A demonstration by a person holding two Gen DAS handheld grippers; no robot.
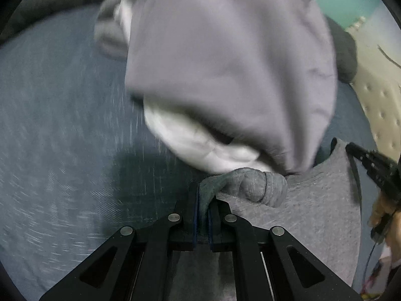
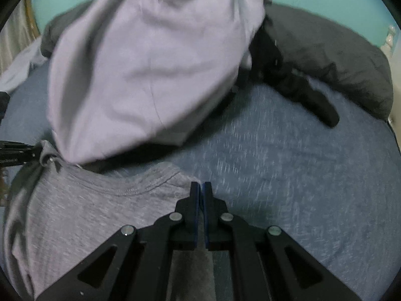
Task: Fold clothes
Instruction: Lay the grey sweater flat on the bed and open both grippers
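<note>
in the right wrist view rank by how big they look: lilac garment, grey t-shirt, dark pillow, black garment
1. lilac garment
2. grey t-shirt, close behind; it sits nearer the camera, so the order of these two is unsure
3. dark pillow
4. black garment

Motion blur affects both views. The lilac garment (image 1: 225,62) has smeared edges in the left wrist view, and its type cannot be determined. A white lining or second cloth (image 1: 195,145) beneath it is blurred; which of the two it is remains undetermined.

The bed cover (image 2: 300,175) shows streaked texture; its weave is unreadable.

The grey T-shirt (image 2: 87,213) is cut off by the lower left frame edge, so its sleeves and hem are not visible. Its part inside the jaws of the left gripper (image 1: 203,200) is hidden.

The right gripper (image 1: 376,168) is cropped at the frame edge, and the hand (image 1: 383,210) holding it is blurred.

The dark bedding (image 2: 338,57) is partly covered.
</note>
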